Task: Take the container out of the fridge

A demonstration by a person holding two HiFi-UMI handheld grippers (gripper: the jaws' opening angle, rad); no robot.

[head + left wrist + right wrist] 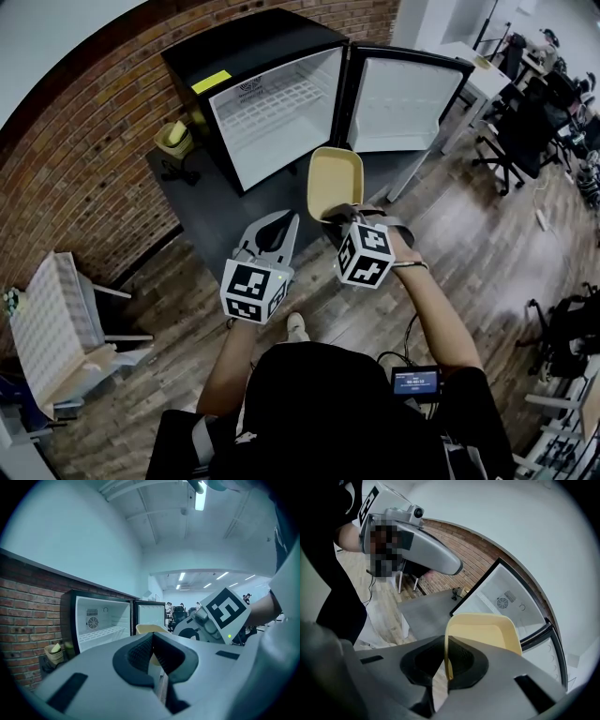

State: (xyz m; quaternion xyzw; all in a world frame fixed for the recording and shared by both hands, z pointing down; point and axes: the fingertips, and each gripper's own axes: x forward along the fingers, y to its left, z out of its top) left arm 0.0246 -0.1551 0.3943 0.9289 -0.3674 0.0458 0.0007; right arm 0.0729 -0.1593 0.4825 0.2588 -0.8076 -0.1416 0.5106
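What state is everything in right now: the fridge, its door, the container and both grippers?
fridge: open, no items seen inside.
fridge door: swung wide open.
container: empty, outside the fridge, held up by its rim.
right gripper: shut on the container's rim.
left gripper: shut, holding nothing.

Pale yellow rectangular plastic container (336, 178), plain. Black boxy mini fridge (253, 47), white inside, yellow label (211, 82) on top. Left gripper (284, 217) and right gripper (339, 212): grey bodies, black-and-white square-marker cubes. Red-brown brick wall (84, 169) far left. Brown wood-plank floor (478, 253). Dark grey flat tabletop (202, 211).
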